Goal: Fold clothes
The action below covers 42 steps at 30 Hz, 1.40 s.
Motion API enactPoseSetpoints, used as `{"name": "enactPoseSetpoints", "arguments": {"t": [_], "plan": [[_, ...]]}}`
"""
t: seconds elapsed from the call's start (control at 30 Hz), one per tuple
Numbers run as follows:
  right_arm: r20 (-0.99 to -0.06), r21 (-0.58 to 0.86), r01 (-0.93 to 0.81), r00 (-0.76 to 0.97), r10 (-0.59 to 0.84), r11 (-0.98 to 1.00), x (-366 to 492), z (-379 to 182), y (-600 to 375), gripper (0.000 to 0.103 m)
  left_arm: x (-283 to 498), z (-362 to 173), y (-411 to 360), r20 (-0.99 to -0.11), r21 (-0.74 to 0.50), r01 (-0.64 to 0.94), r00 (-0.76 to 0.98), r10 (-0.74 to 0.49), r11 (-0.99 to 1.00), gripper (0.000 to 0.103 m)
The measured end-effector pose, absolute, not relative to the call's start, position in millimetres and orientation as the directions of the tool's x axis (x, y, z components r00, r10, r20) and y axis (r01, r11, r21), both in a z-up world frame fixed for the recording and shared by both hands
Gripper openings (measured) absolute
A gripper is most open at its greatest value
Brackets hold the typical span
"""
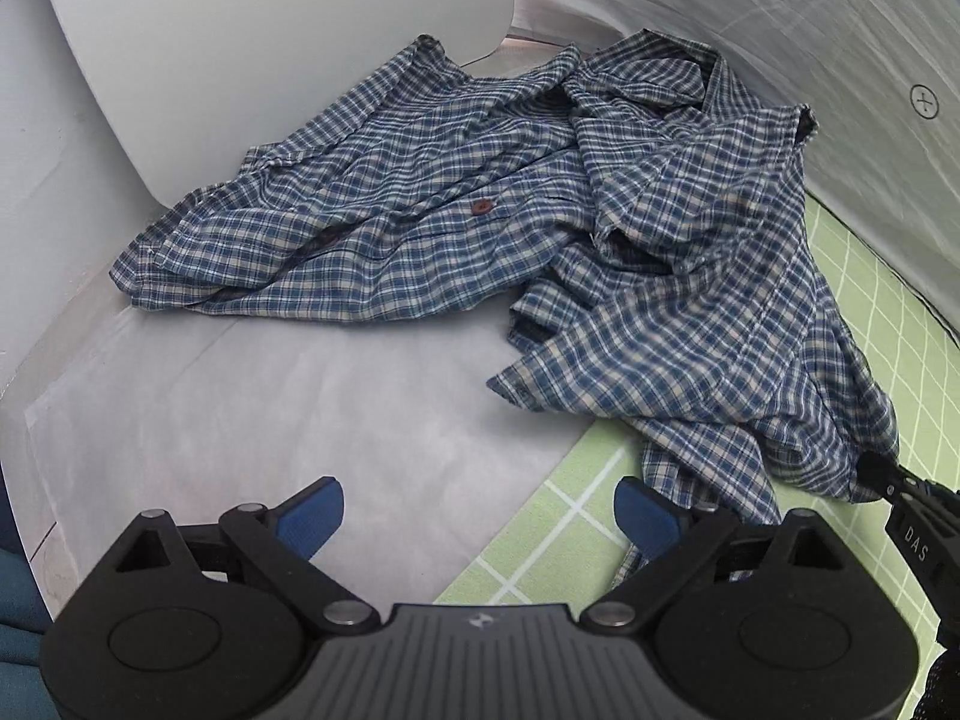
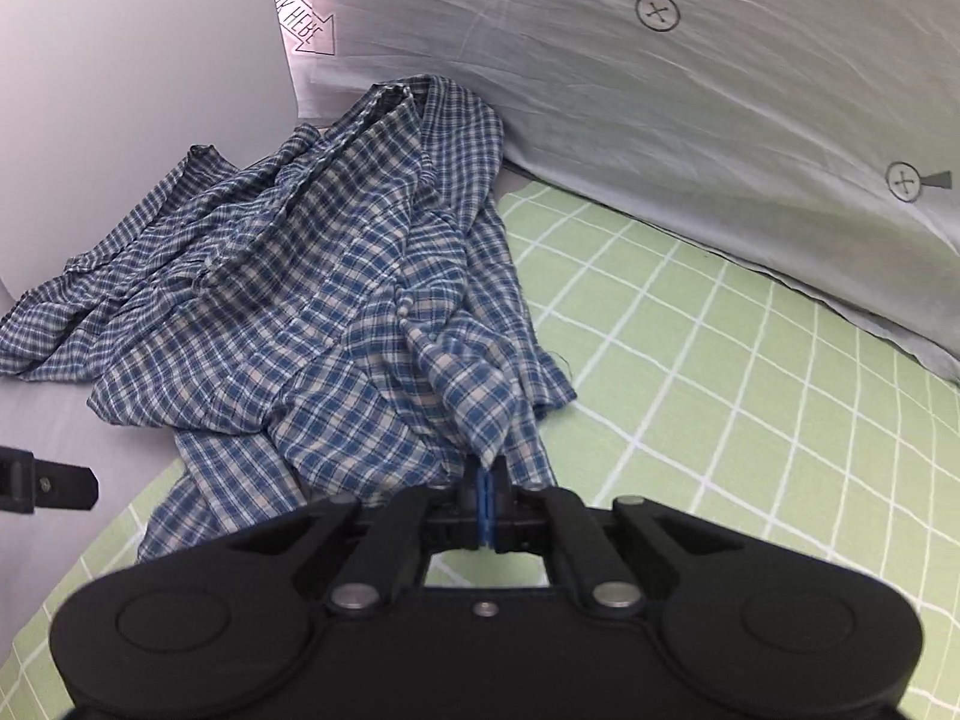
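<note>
A crumpled blue and white checked shirt (image 1: 540, 210) lies across the grey sheet (image 1: 300, 408) and the green grid mat (image 1: 570, 528), its brown buttons showing. My left gripper (image 1: 483, 519) is open above the mat's edge, with its right blue pad next to the shirt's near hem and nothing between the pads. My right gripper (image 2: 486, 480) is shut on a fold of the shirt (image 2: 336, 300) at its near edge, and the cloth rises in a peak from the pinched pads. In the left wrist view the right gripper (image 1: 879, 474) holds the shirt's right corner.
A white curved board (image 1: 240, 48) stands behind the shirt on the left. A grey fabric backdrop (image 2: 660, 90) with circled cross marks slopes along the back and right. The green grid mat (image 2: 720, 390) stretches out to the right of the shirt.
</note>
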State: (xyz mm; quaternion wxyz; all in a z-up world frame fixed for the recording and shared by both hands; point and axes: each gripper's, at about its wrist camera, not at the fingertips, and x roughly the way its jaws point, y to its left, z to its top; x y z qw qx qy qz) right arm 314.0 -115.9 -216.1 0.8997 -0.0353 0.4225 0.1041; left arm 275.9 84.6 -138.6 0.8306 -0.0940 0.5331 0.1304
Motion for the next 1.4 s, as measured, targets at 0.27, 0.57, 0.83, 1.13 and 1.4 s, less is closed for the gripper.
{"name": "enactPoseSetpoints", "arguments": {"t": [0.27, 0.57, 0.83, 1.13, 1.4], "plan": [[-0.790, 0.016, 0.036, 0.613, -0.009, 0.999, 221, -212, -223, 0.000, 236, -123, 45, -0.907, -0.090, -0.225, 0.420, 0.013, 0.970, 0.090], [-0.796, -0.094, 0.456, 0.499, -0.342, 0.885, 105, -212, -383, 0.001, 193, -116, -18, -0.907, -0.100, -0.085, 0.418, -0.056, 0.991, 0.078], [-0.781, -0.051, 0.588, 0.480, -0.399, 0.807, 55, -185, -453, 0.014, 176, -117, -51, -0.910, -0.094, -0.086, 0.411, -0.051, 0.992, 0.078], [-0.723, -0.012, 0.475, 0.603, -0.336, 0.880, 102, -159, -432, 0.046, 188, -133, -56, -0.924, -0.076, -0.141, 0.383, -0.016, 0.987, 0.078], [-0.711, 0.165, 0.268, 0.699, -0.074, 0.949, 139, -168, -399, 0.065, 226, -151, -56, -0.938, -0.051, -0.080, 0.347, -0.020, 0.995, 0.075]]}}
